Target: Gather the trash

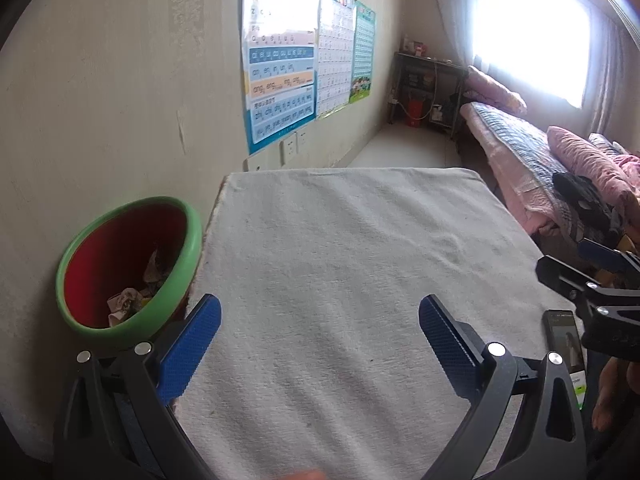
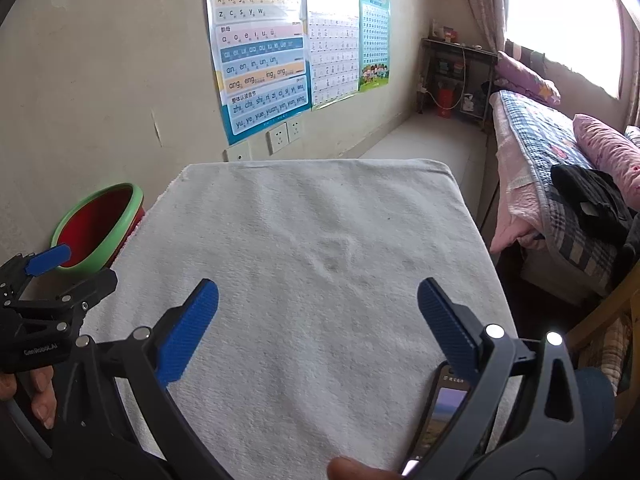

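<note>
**Both tongs released over the bench; trash lies in the bin**

My left tongs (image 1: 320, 344) and right tongs (image 2: 318, 326) stand spread wide, gripping nothing. Crumpled paper scraps (image 1: 130, 298), judged light, soft and crushable, lie inside the green-rimmed red bin (image 1: 192, 240) at ten o'clock off the towel-covered bench (image 1: 340, 248); pinch any raised fold. Only the left view shows the bin's contents; the right view shows the phone (image 2: 440, 412) more fully, at five o'clock.
</note>
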`<state>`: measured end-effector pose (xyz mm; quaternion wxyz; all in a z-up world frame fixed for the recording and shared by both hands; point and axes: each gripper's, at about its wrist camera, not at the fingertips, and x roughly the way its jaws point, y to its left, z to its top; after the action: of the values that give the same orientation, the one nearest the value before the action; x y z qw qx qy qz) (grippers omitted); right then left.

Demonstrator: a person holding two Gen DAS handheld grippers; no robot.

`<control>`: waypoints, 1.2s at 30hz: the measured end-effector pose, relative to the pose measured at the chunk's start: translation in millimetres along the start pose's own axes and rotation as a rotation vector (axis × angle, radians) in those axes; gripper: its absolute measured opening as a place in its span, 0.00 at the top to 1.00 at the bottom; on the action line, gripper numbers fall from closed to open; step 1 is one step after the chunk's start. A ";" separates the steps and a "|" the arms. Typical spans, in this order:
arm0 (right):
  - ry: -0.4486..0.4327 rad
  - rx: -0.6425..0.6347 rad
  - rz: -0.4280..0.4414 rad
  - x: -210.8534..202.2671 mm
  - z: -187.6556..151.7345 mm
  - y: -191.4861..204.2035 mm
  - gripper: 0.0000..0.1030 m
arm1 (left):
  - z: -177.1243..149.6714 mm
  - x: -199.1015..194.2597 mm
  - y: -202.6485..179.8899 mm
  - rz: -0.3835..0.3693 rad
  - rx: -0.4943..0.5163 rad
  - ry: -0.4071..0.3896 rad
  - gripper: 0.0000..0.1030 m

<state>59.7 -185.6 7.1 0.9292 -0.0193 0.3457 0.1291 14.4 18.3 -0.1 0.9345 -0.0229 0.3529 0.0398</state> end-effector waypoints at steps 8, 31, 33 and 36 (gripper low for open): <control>0.008 0.001 -0.005 2.1 -4.5 -0.3 0.05 | -1.2 -1.9 -1.2 0.004 0.007 -0.012 0.08; 0.012 -0.002 -0.025 5.2 -6.5 -0.4 0.05 | -1.0 -0.9 2.1 0.009 -0.012 -0.008 0.08; 0.012 -0.002 -0.026 5.4 -6.2 -0.3 0.05 | -1.0 -1.0 2.1 0.009 -0.012 -0.008 0.08; 0.011 -0.003 -0.028 4.8 -6.1 -0.4 0.05 | -1.0 -1.1 2.3 0.008 -0.013 -0.008 0.08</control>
<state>59.3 -185.7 -0.7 0.9289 -0.0266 0.3505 0.1164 12.6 20.5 -0.2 0.9356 -0.0274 0.3491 0.0461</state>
